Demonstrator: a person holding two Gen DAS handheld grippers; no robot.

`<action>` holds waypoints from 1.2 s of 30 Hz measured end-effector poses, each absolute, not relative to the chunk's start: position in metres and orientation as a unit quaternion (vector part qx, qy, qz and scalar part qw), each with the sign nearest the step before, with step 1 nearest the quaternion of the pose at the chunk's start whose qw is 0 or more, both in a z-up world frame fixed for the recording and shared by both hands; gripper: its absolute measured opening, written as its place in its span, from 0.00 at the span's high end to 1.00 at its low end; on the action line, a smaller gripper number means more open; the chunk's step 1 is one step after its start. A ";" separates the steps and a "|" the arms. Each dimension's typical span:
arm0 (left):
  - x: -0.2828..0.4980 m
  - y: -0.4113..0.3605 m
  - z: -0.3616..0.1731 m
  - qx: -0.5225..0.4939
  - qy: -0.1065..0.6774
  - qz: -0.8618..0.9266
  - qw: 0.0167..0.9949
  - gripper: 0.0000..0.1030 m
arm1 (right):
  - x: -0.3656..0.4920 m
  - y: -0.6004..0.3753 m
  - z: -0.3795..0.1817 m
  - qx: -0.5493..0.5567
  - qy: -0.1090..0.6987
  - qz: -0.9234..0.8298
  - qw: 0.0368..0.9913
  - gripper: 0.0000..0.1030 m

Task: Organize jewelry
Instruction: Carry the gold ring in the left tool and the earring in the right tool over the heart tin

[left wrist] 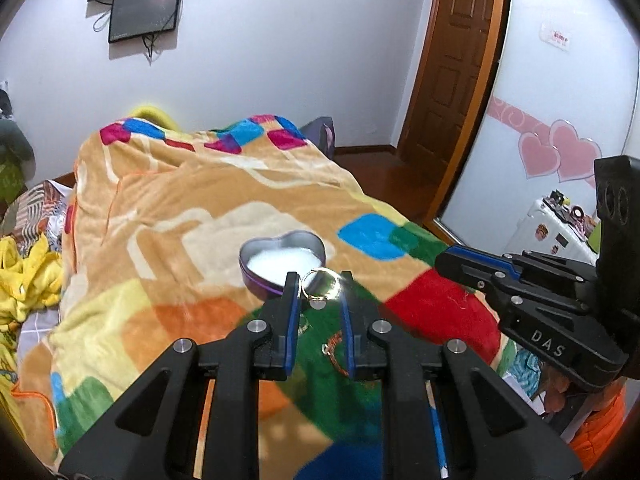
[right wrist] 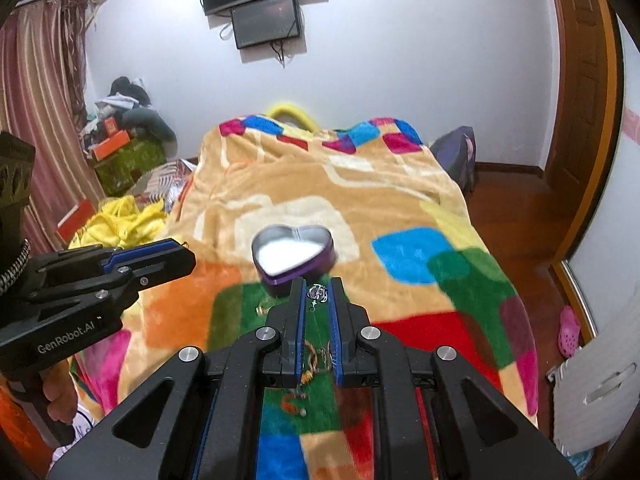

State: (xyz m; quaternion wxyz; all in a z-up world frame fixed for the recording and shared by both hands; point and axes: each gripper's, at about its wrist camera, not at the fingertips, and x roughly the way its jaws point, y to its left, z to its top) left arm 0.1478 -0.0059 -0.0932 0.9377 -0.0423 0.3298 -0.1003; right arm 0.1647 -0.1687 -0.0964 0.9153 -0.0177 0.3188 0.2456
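Holding a gold ring [left wrist: 320, 285] between its tips at lower centre of its frame, the left gripper [left wrist: 319, 286] sits just short of the heart tin [left wrist: 282, 258] directly ahead, as does the right gripper [right wrist: 317, 292], pinching a small silver charm [right wrist: 317, 293].

Blanket [right wrist: 332, 184] tan with bright blue, green, red, orange patches; heart tin [right wrist: 294, 254] purple outside, white inside; gold ring [left wrist: 320, 284]
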 end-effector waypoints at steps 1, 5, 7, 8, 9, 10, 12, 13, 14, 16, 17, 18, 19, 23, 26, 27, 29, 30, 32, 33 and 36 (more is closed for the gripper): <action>0.150 -0.004 -0.092 -0.043 0.327 -0.099 0.939 0.83 | 0.167 -0.167 -0.094 -0.017 0.316 0.247 0.916 0.91; 0.158 0.002 -0.090 -0.045 0.321 -0.095 0.941 0.83 | 0.174 -0.162 -0.089 -0.017 0.306 0.252 0.918 0.91; 0.164 0.005 -0.090 -0.047 0.319 -0.094 0.942 0.83 | 0.178 -0.158 -0.087 -0.015 0.302 0.255 0.918 0.91; 0.167 0.007 -0.090 -0.047 0.318 -0.094 0.942 0.83 | 0.181 -0.156 -0.086 -0.014 0.301 0.257 0.918 0.91; 0.170 0.008 -0.090 -0.048 0.318 -0.094 0.942 0.83 | 0.182 -0.155 -0.086 -0.014 0.301 0.259 0.918 0.91; 0.173 0.010 -0.091 -0.048 0.318 -0.093 0.942 0.83 | 0.185 -0.153 -0.086 -0.014 0.301 0.261 0.917 0.91; 0.179 0.013 -0.093 -0.050 0.318 -0.093 0.942 0.83 | 0.189 -0.149 -0.086 -0.015 0.300 0.263 0.917 0.91; 0.182 0.014 -0.094 -0.051 0.319 -0.093 0.942 0.83 | 0.191 -0.146 -0.086 -0.015 0.300 0.265 0.916 0.91; 0.186 0.016 -0.096 -0.053 0.320 -0.094 0.941 0.83 | 0.193 -0.145 -0.085 -0.015 0.300 0.267 0.916 0.91; 0.192 0.019 -0.100 -0.056 0.322 -0.094 0.940 0.83 | 0.198 -0.140 -0.086 -0.017 0.298 0.270 0.915 0.91; 0.196 0.020 -0.102 -0.056 0.324 -0.094 0.940 0.83 | 0.201 -0.138 -0.086 -0.017 0.298 0.272 0.915 0.91; 0.198 0.021 -0.104 -0.057 0.325 -0.094 0.939 0.83 | 0.202 -0.136 -0.086 -0.017 0.299 0.274 0.914 0.91; 0.202 0.022 -0.106 -0.059 0.327 -0.095 0.938 0.83 | 0.205 -0.134 -0.087 -0.017 0.300 0.275 0.913 0.91; 0.214 0.025 -0.114 -0.058 0.334 -0.095 0.936 0.83 | 0.216 -0.129 -0.091 -0.016 0.305 0.284 0.909 0.91; 0.222 0.025 -0.121 -0.056 0.341 -0.096 0.934 0.83 | 0.225 -0.124 -0.095 -0.015 0.313 0.292 0.904 0.91; 0.226 0.025 -0.124 -0.056 0.344 -0.096 0.932 0.83 | 0.229 -0.122 -0.097 -0.015 0.317 0.295 0.901 0.91; 0.233 0.026 -0.130 -0.055 0.350 -0.094 0.930 0.83 | 0.236 -0.119 -0.102 -0.018 0.325 0.300 0.897 0.91; 0.236 0.026 -0.132 -0.055 0.353 -0.094 0.929 0.83 | 0.238 -0.118 -0.104 -0.019 0.328 0.302 0.895 0.91; 0.242 0.027 -0.138 -0.056 0.359 -0.096 0.927 0.83 | 0.244 -0.116 -0.109 -0.019 0.338 0.308 0.889 0.91; 0.246 0.027 -0.141 -0.056 0.363 -0.095 0.925 0.83 | 0.247 -0.115 -0.112 -0.018 0.343 0.312 0.886 0.91; 0.255 0.028 -0.149 -0.059 0.376 -0.099 0.919 0.83 | 0.256 -0.112 -0.120 -0.021 0.360 0.320 0.876 0.91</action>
